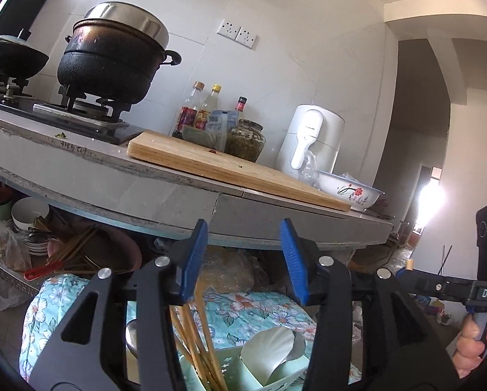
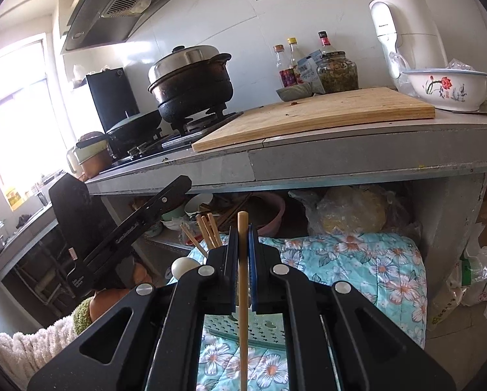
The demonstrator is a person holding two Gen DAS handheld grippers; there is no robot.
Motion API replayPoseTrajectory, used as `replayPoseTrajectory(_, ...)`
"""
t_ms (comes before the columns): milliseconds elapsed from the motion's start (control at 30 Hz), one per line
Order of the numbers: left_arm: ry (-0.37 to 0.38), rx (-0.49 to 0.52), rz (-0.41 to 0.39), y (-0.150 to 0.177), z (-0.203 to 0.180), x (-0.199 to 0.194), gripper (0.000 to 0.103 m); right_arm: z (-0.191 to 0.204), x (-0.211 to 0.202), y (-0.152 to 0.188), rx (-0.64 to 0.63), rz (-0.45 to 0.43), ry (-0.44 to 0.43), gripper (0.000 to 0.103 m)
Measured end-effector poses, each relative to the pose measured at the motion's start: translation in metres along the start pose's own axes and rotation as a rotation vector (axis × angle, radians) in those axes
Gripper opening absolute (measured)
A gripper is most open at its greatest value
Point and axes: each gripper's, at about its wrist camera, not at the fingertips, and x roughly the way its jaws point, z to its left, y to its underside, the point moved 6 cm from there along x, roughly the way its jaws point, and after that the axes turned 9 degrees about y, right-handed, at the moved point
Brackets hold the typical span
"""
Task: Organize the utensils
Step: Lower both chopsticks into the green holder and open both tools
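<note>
The right hand-held gripper (image 2: 242, 254) pinches one long wooden chopstick (image 2: 243, 309). The left hand-held gripper (image 1: 243, 257) is open and holds nothing. It hangs above a pale green plastic basket (image 1: 276, 376) with more wooden chopsticks (image 1: 194, 342).

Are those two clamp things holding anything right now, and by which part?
The right gripper pinches one upright light wooden chopstick just below its top end. The left gripper stands open over the pale green plastic utensil holder, holding nothing.
</note>
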Motion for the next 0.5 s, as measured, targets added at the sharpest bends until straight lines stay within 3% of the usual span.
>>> replayPoseTrajectory(267,-0.027,0.004,0.015,-0.004,-0.001,-0.048,0.061,0.013,0.015,-0.036,0.014,-0.068,-0.027,0.006)
replayPoseTrajectory(500,-0.097,-0.046,0.123,0.032,0.017,-0.097,0.070,0.033,0.031,-0.079,-0.007,-0.165,-0.038,0.006)
